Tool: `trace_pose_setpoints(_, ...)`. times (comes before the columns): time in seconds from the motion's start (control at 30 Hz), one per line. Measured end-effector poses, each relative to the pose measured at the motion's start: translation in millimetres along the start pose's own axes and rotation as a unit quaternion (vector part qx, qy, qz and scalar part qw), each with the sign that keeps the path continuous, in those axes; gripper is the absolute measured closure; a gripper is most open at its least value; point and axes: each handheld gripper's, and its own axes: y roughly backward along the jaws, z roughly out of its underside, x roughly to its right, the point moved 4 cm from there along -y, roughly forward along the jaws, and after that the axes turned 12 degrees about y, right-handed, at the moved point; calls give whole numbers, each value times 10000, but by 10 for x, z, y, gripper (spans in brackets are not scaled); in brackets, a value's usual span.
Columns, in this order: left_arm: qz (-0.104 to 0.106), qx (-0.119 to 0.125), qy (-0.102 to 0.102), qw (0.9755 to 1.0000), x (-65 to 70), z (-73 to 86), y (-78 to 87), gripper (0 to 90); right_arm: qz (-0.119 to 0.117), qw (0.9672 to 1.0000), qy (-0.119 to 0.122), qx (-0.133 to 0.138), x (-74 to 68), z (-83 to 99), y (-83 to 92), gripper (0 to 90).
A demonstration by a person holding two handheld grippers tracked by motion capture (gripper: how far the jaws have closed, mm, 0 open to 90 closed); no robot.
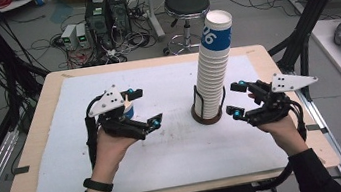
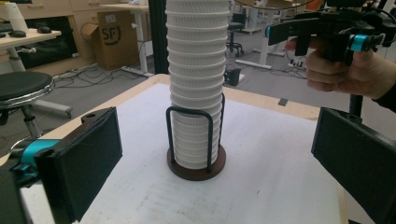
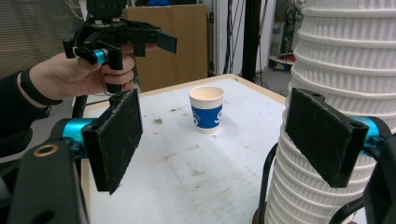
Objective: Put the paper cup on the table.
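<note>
The cup stack [image 1: 212, 67] stands upright in its wire holder [image 1: 206, 107] on a round base, between the two grippers and nearer the right one. The right gripper [image 1: 234, 99] sits just beside the stack, its jaws spread apart with nothing between them; in the right gripper view its far pad [image 3: 324, 135] overlaps the stack's ribbed side [image 3: 348, 70], and whether they touch I cannot tell. The left gripper [image 1: 146, 108] hangs well apart from the stack, jaws wide and empty, pointed at it. A single blue cup [image 3: 206, 109] stands upright on the white mat [image 1: 175, 146] just behind the left gripper.
</note>
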Motion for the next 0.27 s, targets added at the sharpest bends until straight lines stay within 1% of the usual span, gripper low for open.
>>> trace_pose_setpoints(0.17,7,-5,13,10000,-7,7,-3,18,0,10000,4,-2,-1,1,1,192)
trace_pose_setpoints(0.27,-42,-48,-9,10000,-22,18,-5,18,-1,10000,5,3,4,3,1,192)
